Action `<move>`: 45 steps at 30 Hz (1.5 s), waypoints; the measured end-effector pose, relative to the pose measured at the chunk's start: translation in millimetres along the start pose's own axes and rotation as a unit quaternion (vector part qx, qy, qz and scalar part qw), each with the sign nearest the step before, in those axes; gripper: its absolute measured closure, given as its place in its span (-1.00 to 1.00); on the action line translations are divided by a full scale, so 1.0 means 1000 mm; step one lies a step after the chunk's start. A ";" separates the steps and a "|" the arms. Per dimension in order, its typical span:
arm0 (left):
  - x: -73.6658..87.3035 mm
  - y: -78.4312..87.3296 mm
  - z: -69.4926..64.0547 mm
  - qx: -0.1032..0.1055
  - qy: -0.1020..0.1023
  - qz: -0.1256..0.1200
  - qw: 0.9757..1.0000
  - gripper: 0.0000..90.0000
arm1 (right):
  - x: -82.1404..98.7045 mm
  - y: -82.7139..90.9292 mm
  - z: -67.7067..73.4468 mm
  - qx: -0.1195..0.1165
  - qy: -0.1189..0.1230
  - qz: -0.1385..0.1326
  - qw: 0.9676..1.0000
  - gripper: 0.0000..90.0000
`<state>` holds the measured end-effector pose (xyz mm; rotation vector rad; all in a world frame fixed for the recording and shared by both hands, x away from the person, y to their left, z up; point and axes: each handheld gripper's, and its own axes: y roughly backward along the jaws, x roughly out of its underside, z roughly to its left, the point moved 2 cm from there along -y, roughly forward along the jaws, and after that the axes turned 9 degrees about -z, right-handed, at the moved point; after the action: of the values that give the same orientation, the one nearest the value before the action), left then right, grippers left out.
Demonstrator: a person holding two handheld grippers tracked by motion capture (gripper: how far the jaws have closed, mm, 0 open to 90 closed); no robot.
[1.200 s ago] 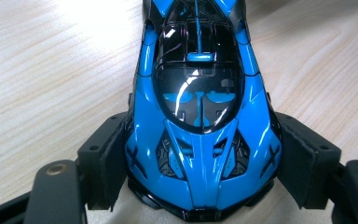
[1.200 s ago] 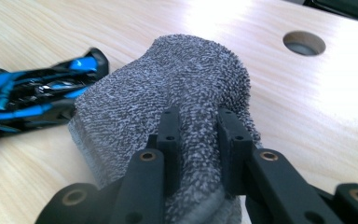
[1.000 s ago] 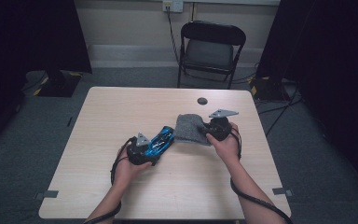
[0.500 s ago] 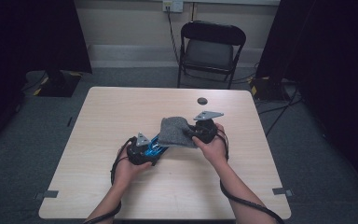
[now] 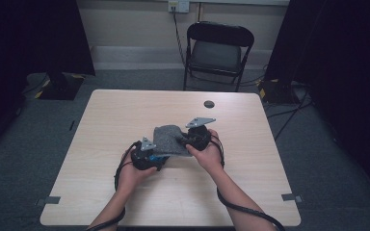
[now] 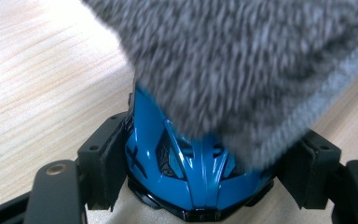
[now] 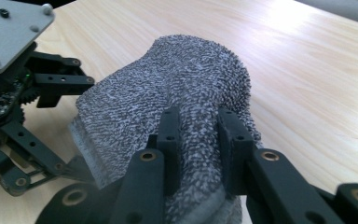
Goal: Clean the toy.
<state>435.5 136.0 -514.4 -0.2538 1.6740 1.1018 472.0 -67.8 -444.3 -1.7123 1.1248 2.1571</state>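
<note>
Grey sock (image 5: 169, 139) pinched in right gripper (image 5: 189, 141), mid-pull over blue toy (image 6: 186, 172) clamped in left gripper (image 5: 150, 156); next, tugging toward nine o'clock.

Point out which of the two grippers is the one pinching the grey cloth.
The right gripper: its jaws are shut on a fold of the grey cloth. The left gripper instead clamps a shiny blue object, with the cloth draped over it.
</note>
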 end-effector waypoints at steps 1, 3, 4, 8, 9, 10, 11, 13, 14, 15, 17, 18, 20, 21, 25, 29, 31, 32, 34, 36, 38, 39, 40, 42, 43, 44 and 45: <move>0.000 0.000 0.000 0.000 0.000 0.000 1.000 -0.42 | 0.000 -0.002 0.002 -0.001 0.003 0.001 1.000 0.63; 0.000 0.000 0.000 -0.001 -0.003 0.000 1.000 -0.42 | 0.001 -0.004 0.004 -0.004 0.003 0.003 1.000 0.63; 0.000 0.000 0.000 -0.001 -0.002 0.000 1.000 -0.42 | 0.002 -0.006 0.006 -0.005 0.003 0.005 1.000 0.63; 0.000 0.000 0.000 0.000 0.000 0.000 1.000 -0.42 | 0.004 -0.010 0.011 -0.011 0.006 0.012 1.000 0.63; 0.000 0.000 0.000 -0.001 -0.003 0.001 1.000 -0.42 | 0.005 -0.011 0.012 -0.013 0.008 0.014 1.000 0.63; 0.000 0.000 0.000 -0.001 -0.003 0.000 1.000 -0.42 | 0.005 -0.013 0.014 -0.012 0.010 0.017 1.000 0.62; 0.000 0.000 0.000 0.000 -0.002 0.001 1.000 -0.42 | 0.005 -0.014 0.015 -0.013 0.011 0.018 1.000 0.62; 0.000 0.000 0.000 0.000 -0.001 0.000 1.000 -0.42 | 0.006 -0.018 0.018 -0.015 0.014 0.023 1.000 0.62; 0.000 0.000 0.000 -0.001 -0.003 0.000 1.000 -0.42 | 0.007 -0.020 0.019 -0.013 0.019 0.027 0.999 0.62; 0.000 0.000 0.000 0.000 -0.002 0.000 1.000 -0.42 | 0.008 -0.022 0.020 -0.011 0.024 0.032 0.999 0.62; 0.000 0.000 0.001 -0.002 -0.005 0.001 1.000 -0.42 | 0.009 -0.025 0.021 -0.008 0.024 0.036 0.999 0.62; 0.000 0.000 0.001 -0.002 -0.005 0.001 1.000 -0.42 | 0.010 -0.026 0.020 -0.008 0.023 0.037 0.999 0.62; 0.000 0.000 0.001 -0.002 -0.005 0.001 1.000 -0.42 | 0.010 -0.027 0.020 -0.007 0.023 0.038 0.999 0.62; 0.000 0.000 0.001 -0.002 -0.006 0.001 1.000 -0.42 | 0.011 -0.027 0.019 -0.006 0.023 0.040 0.999 0.62; 0.000 0.000 0.000 -0.001 -0.003 0.001 1.000 -0.42 | 0.012 -0.029 0.017 -0.003 0.022 0.044 0.999 0.62; 0.000 0.000 0.001 -0.002 -0.005 0.001 1.000 -0.42 | 0.013 -0.029 0.015 0.001 0.024 0.045 0.999 0.62; 0.000 0.000 0.001 -0.002 -0.005 0.001 1.000 -0.42 | 0.013 -0.028 0.014 0.004 0.024 0.047 0.999 0.62; 0.000 0.000 0.000 0.000 0.000 0.000 1.000 -0.42 | 0.013 -0.028 0.013 0.005 0.025 0.046 0.999 0.62; 0.000 0.000 0.000 0.000 -0.002 0.000 1.000 -0.42 | 0.013 -0.027 0.010 0.013 0.022 0.048 0.999 0.62; 0.000 0.000 0.001 -0.002 -0.005 0.001 1.000 -0.42 | 0.013 -0.026 0.007 0.014 0.020 0.048 0.999 0.62; 0.000 0.000 0.001 -0.002 -0.005 0.001 1.000 -0.42 | 0.013 -0.025 0.005 0.019 0.021 0.049 0.998 0.62; 0.000 0.000 0.001 -0.002 -0.005 0.001 1.000 -0.42 | 0.013 -0.025 0.004 0.019 0.021 0.050 0.998 0.62; 0.000 0.000 0.000 -0.001 -0.003 0.001 1.000 -0.42 | 0.014 -0.025 0.002 0.022 0.021 0.050 0.998 0.62; 0.000 0.000 0.001 -0.002 -0.005 0.001 1.000 -0.42 | 0.015 -0.024 -0.001 0.027 0.016 0.052 0.998 0.62; 0.000 0.000 0.000 0.000 -0.001 0.000 1.000 -0.42 | 0.015 -0.024 -0.003 0.029 0.013 0.051 0.998 0.62; 0.000 0.000 0.000 0.000 -0.002 0.000 1.000 -0.42 | 0.016 -0.024 -0.004 0.031 0.009 0.050 0.998 0.62; 0.000 0.000 0.001 -0.002 -0.006 0.001 1.000 -0.42 | 0.016 -0.024 -0.006 0.032 0.007 0.050 0.998 0.62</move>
<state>436.0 136.7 -514.1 -0.2476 1.6623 1.1060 484.4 -59.9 -469.2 -1.6807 1.2940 2.1441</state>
